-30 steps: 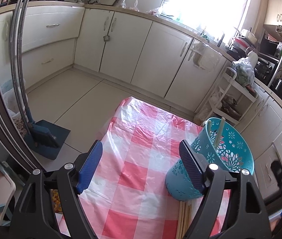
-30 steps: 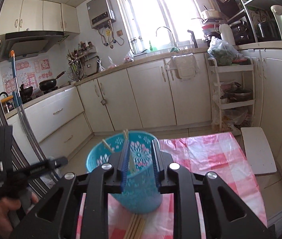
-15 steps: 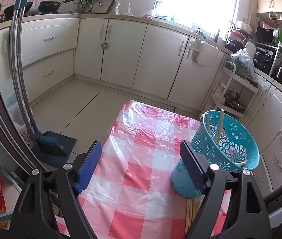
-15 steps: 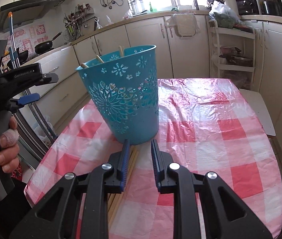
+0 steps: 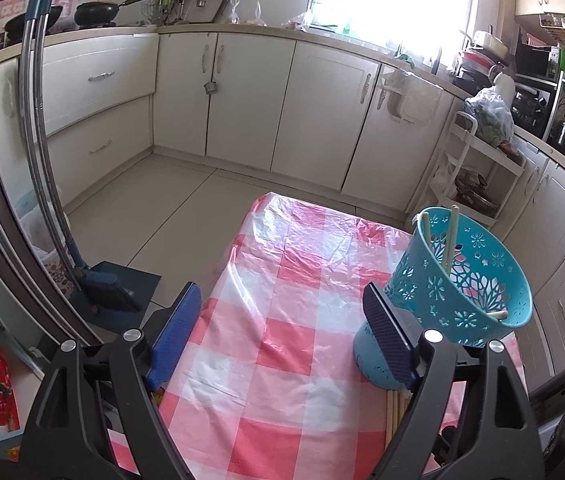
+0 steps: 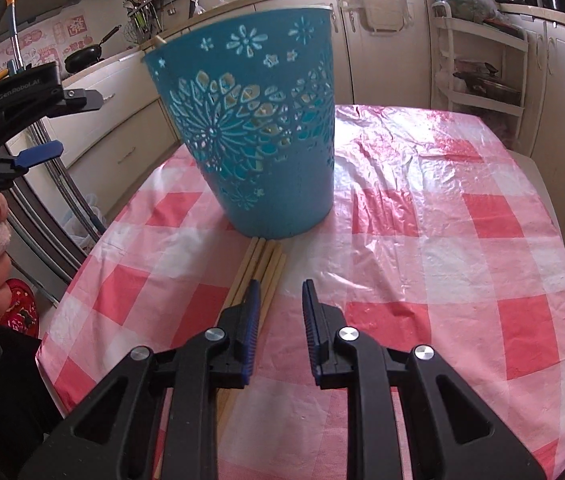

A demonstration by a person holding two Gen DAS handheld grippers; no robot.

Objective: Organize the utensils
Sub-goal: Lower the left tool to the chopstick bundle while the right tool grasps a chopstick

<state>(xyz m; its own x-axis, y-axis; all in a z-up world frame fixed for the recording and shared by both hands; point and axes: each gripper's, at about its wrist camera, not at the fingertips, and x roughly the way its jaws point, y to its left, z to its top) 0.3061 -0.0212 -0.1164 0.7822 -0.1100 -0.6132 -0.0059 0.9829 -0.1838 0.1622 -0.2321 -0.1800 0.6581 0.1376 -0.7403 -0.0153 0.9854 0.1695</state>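
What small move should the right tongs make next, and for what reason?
Probably shift the right tongs slightly left and lower them over the loose chopsticks. The jaws stand open with nothing between them, above the tablecloth, and the bundle lies under the left pad only. Some chopsticks already stand in the blue basket, so the bundle on the cloth likely goes there too.

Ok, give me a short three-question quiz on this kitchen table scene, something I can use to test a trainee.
1. True or false: the right gripper is clamped on a chopstick.
2. Where do the loose chopsticks lie? A) inside the blue basket B) on the checked tablecloth in front of the basket C) on the floor
3. Fill in: the left gripper has its jaws wide ____.

Key: 1 false, its narrow gap is empty. 2 B. 3 open.
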